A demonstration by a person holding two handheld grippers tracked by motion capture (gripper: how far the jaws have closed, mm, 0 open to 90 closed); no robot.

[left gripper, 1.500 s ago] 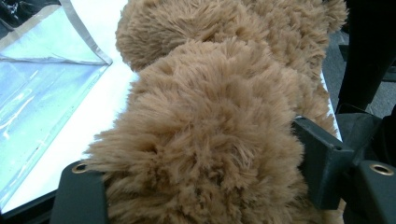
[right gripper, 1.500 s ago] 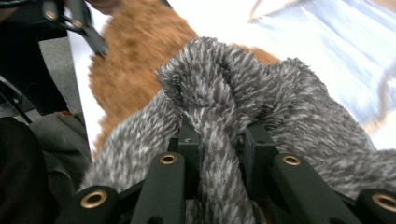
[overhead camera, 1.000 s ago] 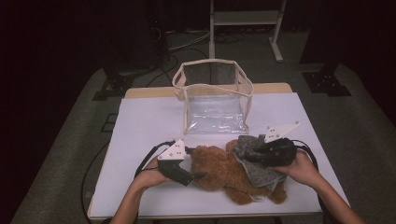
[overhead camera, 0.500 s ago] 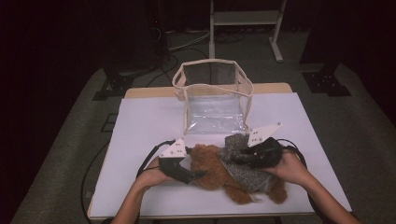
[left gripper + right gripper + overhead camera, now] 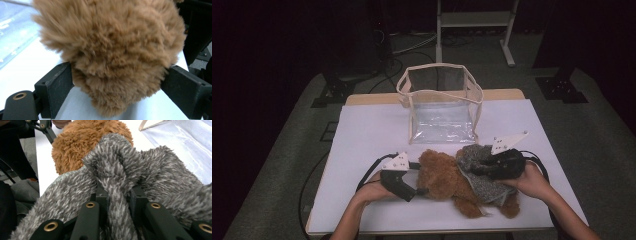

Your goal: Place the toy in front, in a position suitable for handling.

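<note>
Hands rest low on the table; left gripper (image 5: 117,82), jaws just widened, straddles the teddy bear (image 5: 447,177); right gripper (image 5: 119,195) pinches the grey garment (image 5: 479,175), now shifted leftward.

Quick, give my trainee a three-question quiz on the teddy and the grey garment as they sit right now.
1. True or false: the right gripper is clamped on a fold of the grey fuzzy garment.
2. What sits between the pads of the left gripper? A) the clear bag B) the brown teddy bear C) a cable
3. Where does the clear bag stand relative to the bear in the high view?

Key
1. True: a bunched fold is pinched between its jaws.
2. B: the bear's furry head lies between wide-set jaws, which have just been opening.
3. Behind the bear, farther from the person, upright with its top open.
</note>
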